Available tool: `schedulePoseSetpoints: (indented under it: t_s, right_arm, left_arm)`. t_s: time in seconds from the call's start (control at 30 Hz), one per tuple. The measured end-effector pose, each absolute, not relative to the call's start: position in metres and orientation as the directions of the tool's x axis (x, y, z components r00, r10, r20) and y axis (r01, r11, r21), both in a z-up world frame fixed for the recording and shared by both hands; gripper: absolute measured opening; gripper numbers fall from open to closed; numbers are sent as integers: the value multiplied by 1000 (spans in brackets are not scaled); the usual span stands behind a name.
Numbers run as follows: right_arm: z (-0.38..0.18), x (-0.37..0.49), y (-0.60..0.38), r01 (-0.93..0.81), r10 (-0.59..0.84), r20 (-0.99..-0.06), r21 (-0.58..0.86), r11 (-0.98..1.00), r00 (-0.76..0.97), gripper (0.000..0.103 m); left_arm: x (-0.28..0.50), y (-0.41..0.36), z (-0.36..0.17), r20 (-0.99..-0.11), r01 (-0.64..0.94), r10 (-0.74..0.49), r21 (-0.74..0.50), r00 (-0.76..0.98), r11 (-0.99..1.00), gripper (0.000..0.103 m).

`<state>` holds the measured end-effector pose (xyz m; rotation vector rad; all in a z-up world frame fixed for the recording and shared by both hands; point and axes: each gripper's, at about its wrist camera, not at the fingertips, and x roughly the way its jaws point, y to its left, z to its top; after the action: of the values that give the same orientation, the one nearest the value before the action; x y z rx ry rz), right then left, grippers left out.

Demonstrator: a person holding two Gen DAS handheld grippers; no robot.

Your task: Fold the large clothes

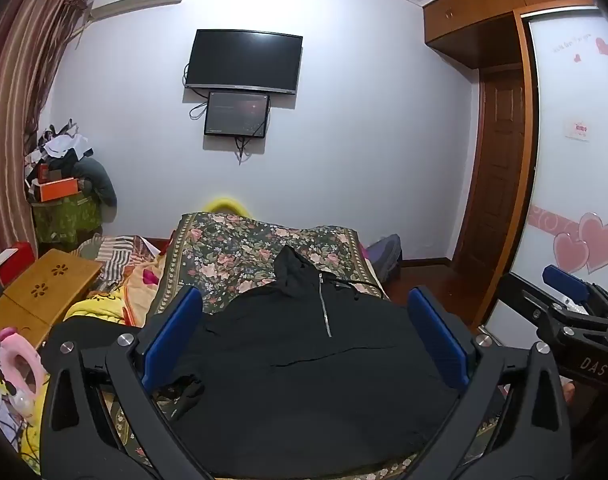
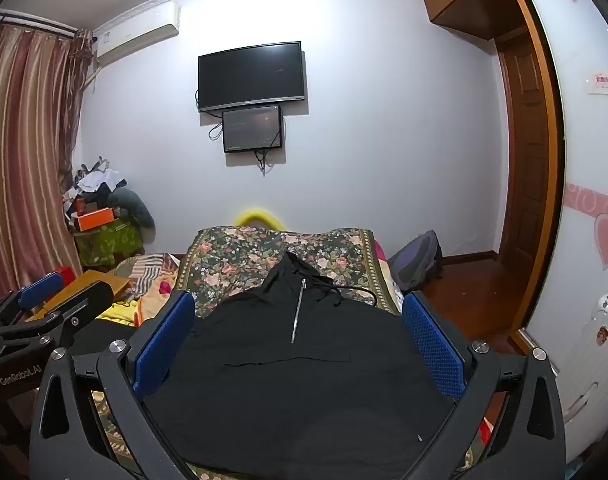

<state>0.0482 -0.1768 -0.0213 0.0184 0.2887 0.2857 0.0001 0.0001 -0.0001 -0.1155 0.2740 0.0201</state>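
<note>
A black hooded pullover [image 1: 304, 380] with a short silver zip lies spread flat, front up, on a floral bedspread [image 1: 240, 252], hood pointing away. It also shows in the right wrist view [image 2: 296, 392]. My left gripper [image 1: 304, 344] is open and empty, held above the garment's near part. My right gripper [image 2: 300, 344] is open and empty above the same garment. The right gripper shows at the right edge of the left wrist view [image 1: 572, 304]. The left gripper shows at the left edge of the right wrist view [image 2: 44, 300].
A wooden lap table [image 1: 44, 292], toys and bedding lie left of the garment. A cluttered stand [image 1: 64, 200] is in the far left corner. A TV [image 1: 244, 60] hangs on the far wall. A backpack [image 2: 416, 260] sits on the floor; wardrobe [image 1: 576, 160] at right.
</note>
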Motion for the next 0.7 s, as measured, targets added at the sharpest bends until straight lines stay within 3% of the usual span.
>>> schedulePoseSetpoints:
  t_s: [0.7]
  right_arm:
    - [-31,45,-169,-276,283,-293,66,959,913,103]
  left_arm:
    - [10,6,-15,-270,-58,27,-108,963,992,103]
